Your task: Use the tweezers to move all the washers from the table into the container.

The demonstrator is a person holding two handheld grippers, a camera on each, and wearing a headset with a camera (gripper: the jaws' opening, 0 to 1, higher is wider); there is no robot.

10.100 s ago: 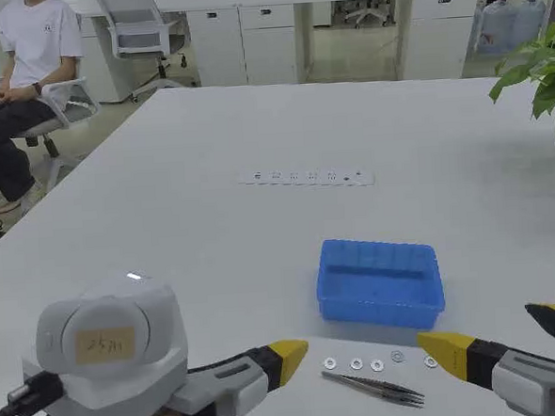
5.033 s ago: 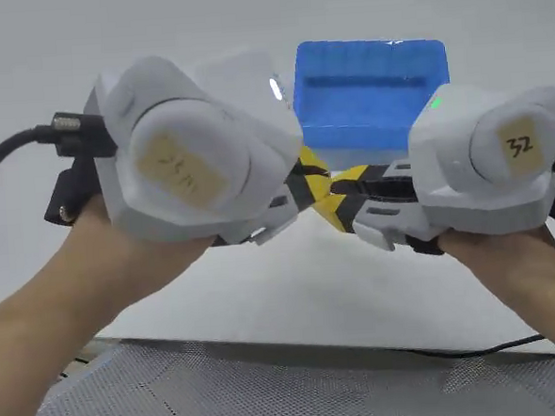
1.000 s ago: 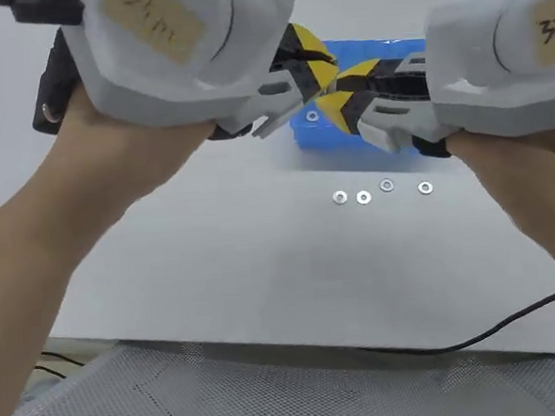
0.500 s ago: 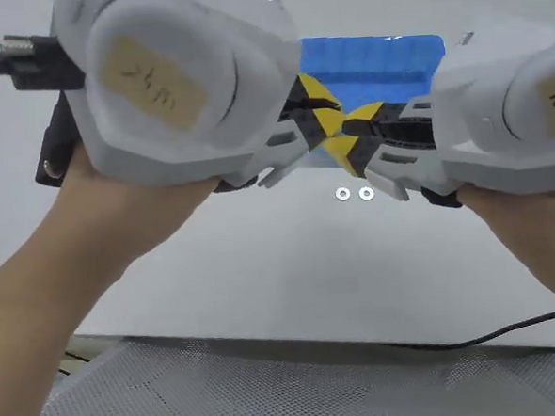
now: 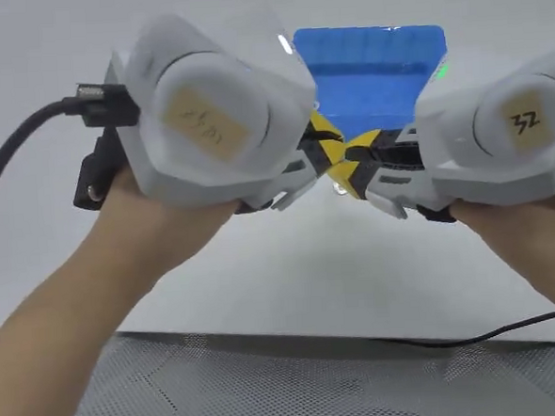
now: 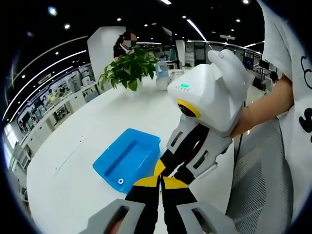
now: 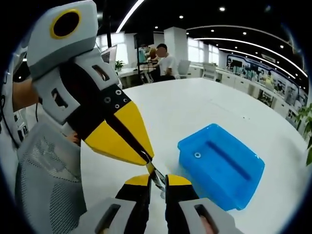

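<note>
Washers have to go into the blue container (image 5: 373,70). In the head view, the left tongs (image 5: 323,153) and the right tongs (image 5: 357,156) meet tip to tip above the counter (image 5: 263,284), near that container. In the left gripper view, one washer (image 6: 120,181) lies inside the container. In the right gripper view, both tongs are pressed together and pinch the thin tweezers (image 7: 155,176). I think one washer is done. I cannot count the rest, because the grippers cover that spot.

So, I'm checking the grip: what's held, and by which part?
The tweezers, body clamped in the left gripper, protruding end pinched by the right gripper.
</note>
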